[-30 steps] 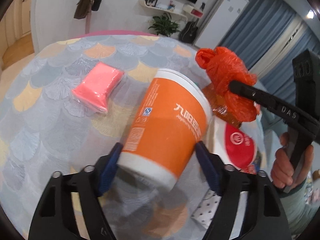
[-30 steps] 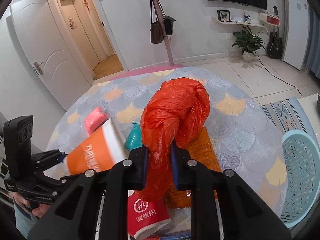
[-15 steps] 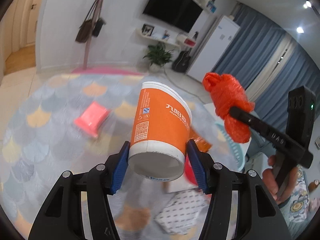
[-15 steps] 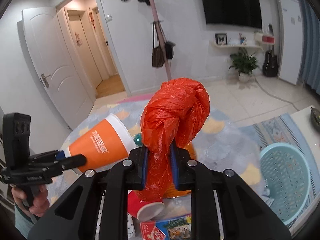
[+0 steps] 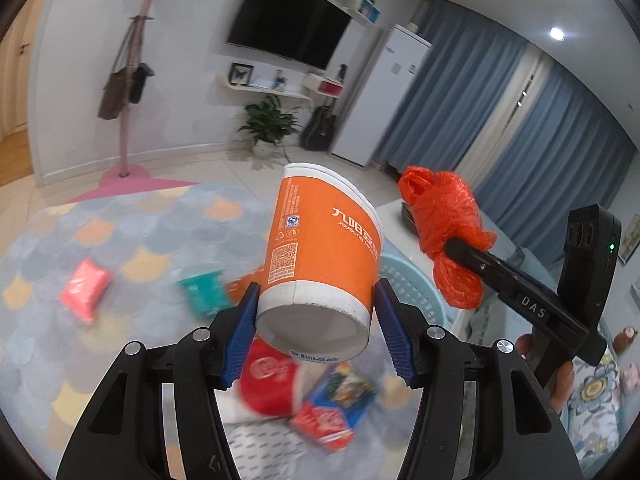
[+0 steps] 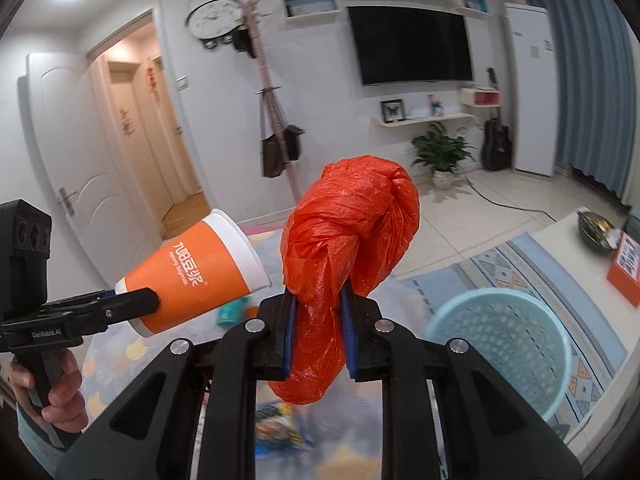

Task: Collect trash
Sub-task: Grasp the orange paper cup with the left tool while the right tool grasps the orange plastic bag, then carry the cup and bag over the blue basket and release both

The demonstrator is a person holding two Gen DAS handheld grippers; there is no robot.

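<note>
The left gripper (image 5: 316,320) clamps an orange paper cup (image 5: 324,256); the right gripper (image 6: 318,336) pinches a crumpled orange plastic bag (image 6: 348,240), above a blue basket (image 6: 500,344).

wrist views, close, sharing basket (image 6: 500,344)

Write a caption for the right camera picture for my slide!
Right claw squeezes an orange plastic bag while the left claw holds an orange cup, near the blue basket.
</note>
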